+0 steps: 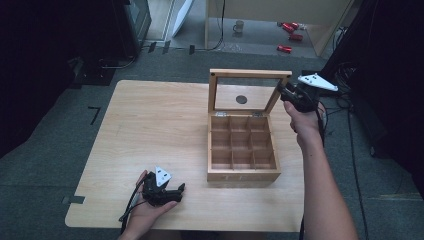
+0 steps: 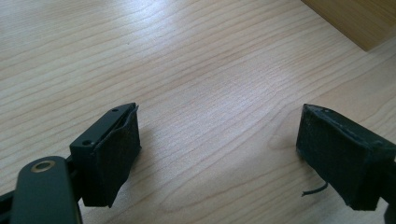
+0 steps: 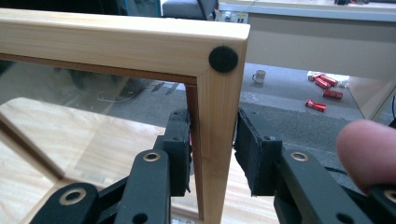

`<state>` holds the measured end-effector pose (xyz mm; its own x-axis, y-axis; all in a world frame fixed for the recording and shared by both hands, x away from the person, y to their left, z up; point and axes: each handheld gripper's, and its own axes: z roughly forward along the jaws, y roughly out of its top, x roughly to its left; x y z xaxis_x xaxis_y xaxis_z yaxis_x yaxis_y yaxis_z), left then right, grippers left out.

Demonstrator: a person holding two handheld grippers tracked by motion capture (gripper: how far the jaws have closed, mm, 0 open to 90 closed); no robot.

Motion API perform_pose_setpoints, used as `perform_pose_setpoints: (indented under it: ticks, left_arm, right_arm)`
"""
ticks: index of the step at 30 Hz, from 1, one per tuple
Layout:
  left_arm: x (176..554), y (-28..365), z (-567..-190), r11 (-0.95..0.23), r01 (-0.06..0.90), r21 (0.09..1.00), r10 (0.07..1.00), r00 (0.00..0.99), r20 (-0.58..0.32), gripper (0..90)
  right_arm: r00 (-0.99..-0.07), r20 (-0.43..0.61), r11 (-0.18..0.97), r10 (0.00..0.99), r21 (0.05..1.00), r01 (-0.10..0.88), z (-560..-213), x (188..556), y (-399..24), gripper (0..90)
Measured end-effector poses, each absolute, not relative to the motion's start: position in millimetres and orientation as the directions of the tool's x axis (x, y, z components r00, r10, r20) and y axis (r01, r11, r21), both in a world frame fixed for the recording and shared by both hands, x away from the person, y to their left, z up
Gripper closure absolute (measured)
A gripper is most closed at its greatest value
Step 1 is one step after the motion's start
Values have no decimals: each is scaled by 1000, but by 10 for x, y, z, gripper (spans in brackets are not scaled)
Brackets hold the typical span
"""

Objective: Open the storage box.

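Note:
A wooden box [image 1: 243,172] with several empty compartments stands on the table, right of centre. Its glass-paned lid [image 1: 250,74] is raised upright at the back. My right gripper [image 1: 286,95] is at the lid's right side rail, just below the top corner. In the right gripper view the two pads of that gripper [image 3: 212,149] are shut on the lid's wooden rail [image 3: 215,107], under a round black bumper [image 3: 223,59]. My left gripper [image 1: 180,190] rests low near the table's front edge, left of the box. Its jaws [image 2: 217,154] stand open over bare wood, with a corner of the box [image 2: 359,18] ahead.
The light wooden table [image 1: 150,125] has wide bare room left of the box. Grey floor surrounds it. Beyond the table, red cans [image 1: 290,37] and a mug [image 1: 239,26] lie on the floor by a wooden unit. A fingertip [image 3: 369,149] shows beside the right gripper.

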<state>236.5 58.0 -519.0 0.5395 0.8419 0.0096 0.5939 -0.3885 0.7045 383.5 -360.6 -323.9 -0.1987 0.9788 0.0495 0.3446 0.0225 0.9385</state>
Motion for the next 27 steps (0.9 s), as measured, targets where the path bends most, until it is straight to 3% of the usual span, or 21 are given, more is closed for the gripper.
perform_pose_setpoints:
  ticks: [16,27]
  left_arm:
    - [2363,575,-5193,-386,591,708,841,541,6,141]
    - [2362,575,-5192,-392,588,708,837,547,10,141]
  right_arm:
    - [-115,51,0,992,914,405,-3172,4356,-3519,678]
    - [-105,66,-18,992,913,408,-3215,4536,-3526,679]
